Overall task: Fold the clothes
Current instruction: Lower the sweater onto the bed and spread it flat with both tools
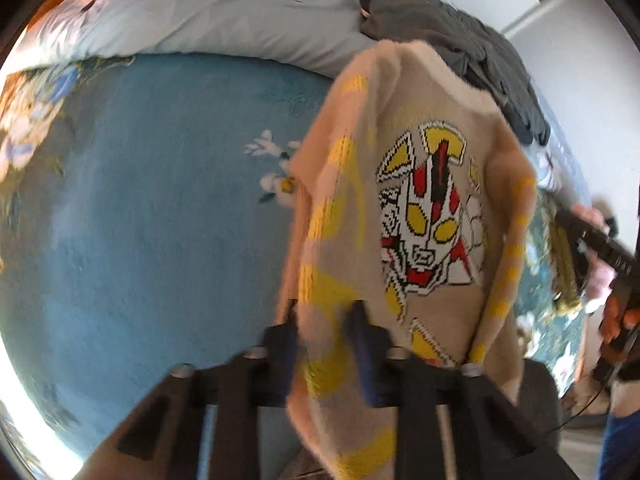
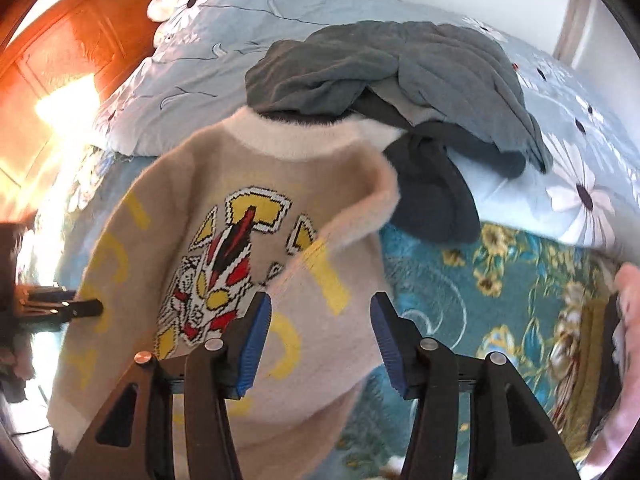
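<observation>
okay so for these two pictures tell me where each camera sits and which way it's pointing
Left wrist: on the left tool, looking steeply down along its fingers, shut on the beige sweater above the blue blanket; the right tool and hand show at the right edge.
Right wrist: on the right tool, looking steeply down; its fingers stand open over the sweater; the left tool shows at the left edge.
Shared: sweater, grey clothes, bed.
</observation>
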